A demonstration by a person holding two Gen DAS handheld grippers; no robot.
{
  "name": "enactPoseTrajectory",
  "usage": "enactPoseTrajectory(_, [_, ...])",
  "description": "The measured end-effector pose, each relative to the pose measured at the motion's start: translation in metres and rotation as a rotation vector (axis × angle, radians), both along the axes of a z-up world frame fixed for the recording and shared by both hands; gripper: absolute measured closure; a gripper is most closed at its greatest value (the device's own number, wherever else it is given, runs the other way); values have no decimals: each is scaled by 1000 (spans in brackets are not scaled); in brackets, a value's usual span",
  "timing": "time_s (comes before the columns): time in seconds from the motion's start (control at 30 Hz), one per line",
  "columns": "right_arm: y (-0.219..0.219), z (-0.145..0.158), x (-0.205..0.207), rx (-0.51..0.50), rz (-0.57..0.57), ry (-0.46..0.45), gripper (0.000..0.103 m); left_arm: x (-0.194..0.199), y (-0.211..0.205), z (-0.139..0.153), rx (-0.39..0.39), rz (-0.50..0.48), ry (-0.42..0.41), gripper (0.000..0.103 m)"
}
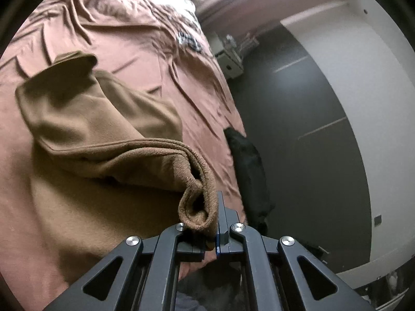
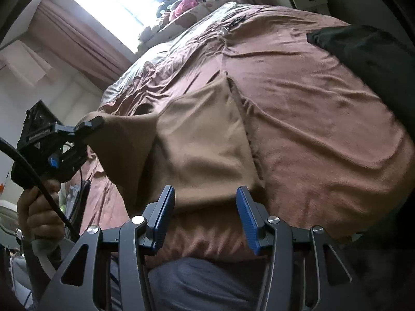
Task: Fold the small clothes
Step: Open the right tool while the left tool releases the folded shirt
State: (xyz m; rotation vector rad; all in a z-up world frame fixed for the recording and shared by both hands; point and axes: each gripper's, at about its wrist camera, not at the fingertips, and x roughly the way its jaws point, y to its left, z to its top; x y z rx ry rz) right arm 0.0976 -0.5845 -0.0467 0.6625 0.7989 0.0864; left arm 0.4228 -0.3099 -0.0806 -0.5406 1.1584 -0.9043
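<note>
Left tool [image 1: 216, 223] clamped on tan garment's [image 1: 98, 129] hem, long axis stretching away; right tool [image 2: 205, 215] agape, empty.

From my left wrist view, the left gripper [image 1: 211, 235] pads are buried under the rolled hem of the tan garment [image 1: 103, 129], so I cannot see the contact itself, and the far end of the cloth is smeared by blur. The black cloth [image 1: 249, 165] at the bed's edge is too dark for me to identify. From my right wrist view, the clutter on the window ledge [image 2: 186, 2] is too small and overexposed to identify.
</note>
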Motion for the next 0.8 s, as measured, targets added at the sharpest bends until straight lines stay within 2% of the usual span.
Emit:
enactPoseTrajectory(0.47, [-1, -30, 22, 18, 54, 47, 56, -7, -65, -58, 87, -97, 77, 99])
enactPoseTrajectory(0.53, [-2, -33, 25, 26, 58, 55, 56, -10, -76, -63, 113, -124, 72, 95])
enactPoseTrajectory(0.57, [-2, -34, 27, 26, 63, 60, 56, -11, -79, -65, 130, -129, 71, 89])
enactPoseTrajectory(0.6, [-2, -34, 27, 24, 65, 63, 56, -11, -80, -66, 130, -135, 76, 76])
enactPoseTrajectory(0.63, [-2, -33, 28, 21, 70, 68, 56, -12, -79, -67, 116, -142, 85, 67])
enactPoseTrajectory(0.67, [-1, -31, 28, 16, 77, 67, 56, -13, -77, -66, 100, -143, 86, 52])
enactPoseTrajectory(0.7, [0, -30, 28, 10, 83, 64, 56, -14, -74, -64, 90, -134, 78, 41])
enactPoseTrajectory(0.8, [6, -25, 32, -22, 111, 56, 56, -13, -60, -57, 86, -98, 50, 34])
